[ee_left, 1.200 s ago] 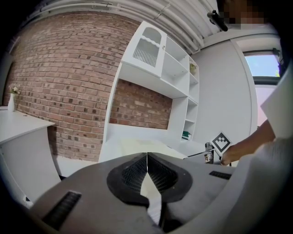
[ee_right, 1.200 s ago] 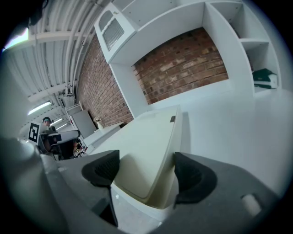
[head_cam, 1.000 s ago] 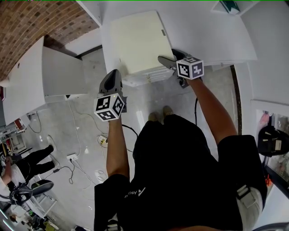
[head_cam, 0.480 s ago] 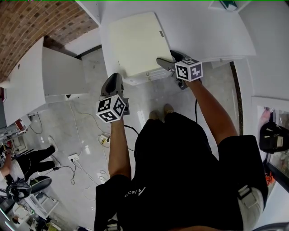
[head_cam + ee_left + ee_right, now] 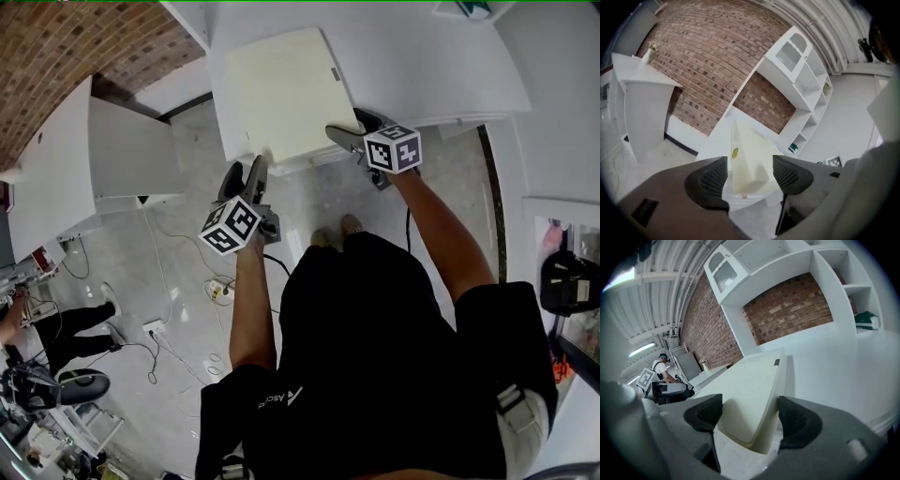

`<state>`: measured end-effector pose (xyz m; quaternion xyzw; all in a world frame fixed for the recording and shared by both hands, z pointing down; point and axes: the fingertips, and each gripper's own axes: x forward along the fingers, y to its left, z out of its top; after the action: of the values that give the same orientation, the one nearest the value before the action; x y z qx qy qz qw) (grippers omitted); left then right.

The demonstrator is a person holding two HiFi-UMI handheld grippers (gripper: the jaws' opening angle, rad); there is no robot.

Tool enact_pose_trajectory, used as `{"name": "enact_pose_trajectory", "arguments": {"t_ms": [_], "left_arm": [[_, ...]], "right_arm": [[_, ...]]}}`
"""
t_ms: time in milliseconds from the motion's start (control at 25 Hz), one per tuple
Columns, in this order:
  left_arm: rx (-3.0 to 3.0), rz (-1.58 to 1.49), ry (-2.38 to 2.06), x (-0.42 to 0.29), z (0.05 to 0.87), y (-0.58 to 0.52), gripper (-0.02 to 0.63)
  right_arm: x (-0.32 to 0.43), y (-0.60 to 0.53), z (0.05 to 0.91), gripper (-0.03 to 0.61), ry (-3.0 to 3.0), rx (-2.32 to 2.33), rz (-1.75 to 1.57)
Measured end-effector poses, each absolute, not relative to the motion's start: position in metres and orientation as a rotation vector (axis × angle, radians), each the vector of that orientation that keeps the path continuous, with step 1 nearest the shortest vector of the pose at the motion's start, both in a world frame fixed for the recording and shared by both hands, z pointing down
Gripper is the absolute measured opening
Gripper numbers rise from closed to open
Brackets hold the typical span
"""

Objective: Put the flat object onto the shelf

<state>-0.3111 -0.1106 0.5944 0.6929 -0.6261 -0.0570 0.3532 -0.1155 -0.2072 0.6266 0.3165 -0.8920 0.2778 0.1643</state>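
A flat cream object (image 5: pixel 281 89) lies on the white shelf surface (image 5: pixel 431 66), its near edge at the shelf's front. My left gripper (image 5: pixel 249 174) sits just below its near left corner. Its jaws are opening, and in the left gripper view the cream object (image 5: pixel 749 157) shows in the gap of the left gripper (image 5: pixel 748 180), untouched by the pads. My right gripper (image 5: pixel 343 137) is at the near right corner. In the right gripper view the cream object (image 5: pixel 745 399) pokes its corner between the spread jaws of the right gripper (image 5: pixel 750 417).
A white counter (image 5: pixel 122 155) stands to the left before a brick wall (image 5: pixel 75 47). Cables and a power strip (image 5: pixel 214 289) lie on the grey floor. A person (image 5: pixel 66 328) is at the lower left. White cubbies hold a green item (image 5: pixel 867 320).
The left gripper rose toward the object's near left corner and its jaws, shut before, have spread. The object sits slightly farther onto the shelf. The right gripper barely moved.
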Motion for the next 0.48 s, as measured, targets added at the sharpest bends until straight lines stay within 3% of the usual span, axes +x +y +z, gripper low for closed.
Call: {"name": "enact_pose_trajectory", "arguments": {"t_ms": [160,480], "left_arm": [[1.679,-0.270,-1.471,-0.298,0.613,-0.105,0.355],[1.521,-0.474,-1.253,-0.283,0.637,-0.107,0.377]], "right_arm": [[-0.116,-0.201,0.626,0.376,-2.542,0.892,0.790],[-0.117,-0.194,0.627,0.376,-2.539,0.863,0.785]]}}
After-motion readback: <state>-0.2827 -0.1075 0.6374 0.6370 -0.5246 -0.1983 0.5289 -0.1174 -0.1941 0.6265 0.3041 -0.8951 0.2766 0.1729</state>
